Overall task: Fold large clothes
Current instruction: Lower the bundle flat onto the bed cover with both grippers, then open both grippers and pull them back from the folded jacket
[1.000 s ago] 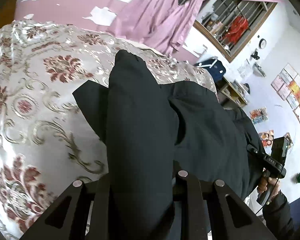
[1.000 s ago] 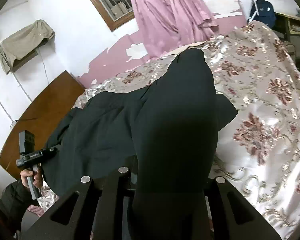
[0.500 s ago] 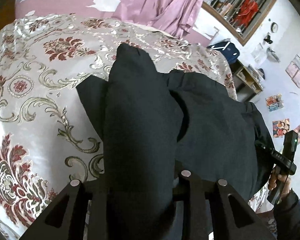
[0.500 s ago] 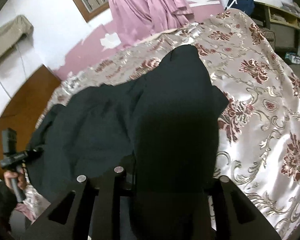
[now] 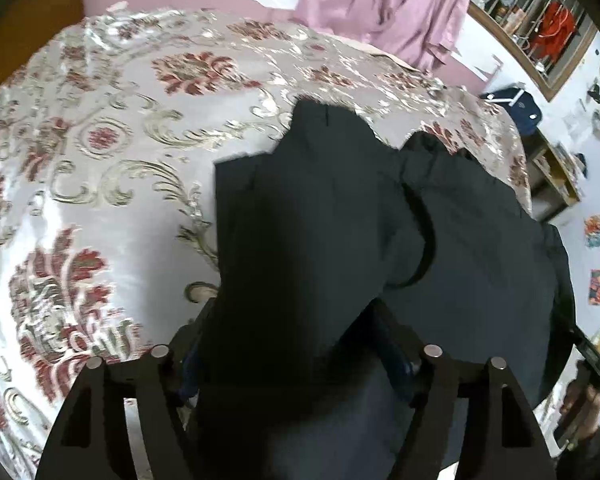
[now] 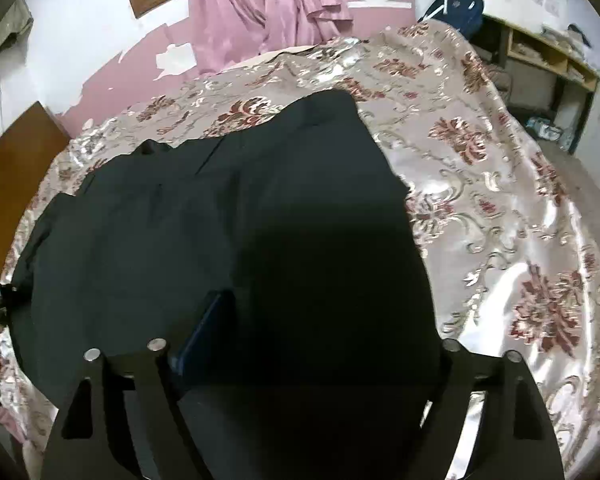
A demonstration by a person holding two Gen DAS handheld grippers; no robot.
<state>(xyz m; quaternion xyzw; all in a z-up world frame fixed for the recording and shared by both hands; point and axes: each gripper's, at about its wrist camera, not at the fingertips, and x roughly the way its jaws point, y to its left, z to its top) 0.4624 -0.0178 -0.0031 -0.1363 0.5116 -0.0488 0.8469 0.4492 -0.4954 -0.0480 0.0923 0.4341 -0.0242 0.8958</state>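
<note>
Peeling pink and white walls close in a bedroom where a satin bedspread (image 5: 100, 208) with red floral medallions and gold scrolls covers the whole bed. A pink curtain (image 6: 260, 4) hangs from a wood-framed barred window, a wooden headboard (image 6: 12, 176) stands at one end, and a dark blue bag (image 6: 458, 8) sits beside open shelves (image 6: 548, 68) past the far corner. A large dark garment (image 5: 480, 240) lies spread across the bedspread, with one folded layer lying over the rest and reaching back toward both cameras. The left gripper (image 5: 292, 344) points steeply down at the bed; its jaws are opening, standing well apart, with the dark cloth draped loosely between its fingers (image 5: 392, 340) rather than pinched. The right gripper (image 6: 312, 340) also points down over the garment; its jaws are likewise opening wide, and the folded cloth fills the gap between them without being squeezed. In the left wrist view the right gripper's handle shows at the frame edge, held in a hand (image 5: 580, 408).
</note>
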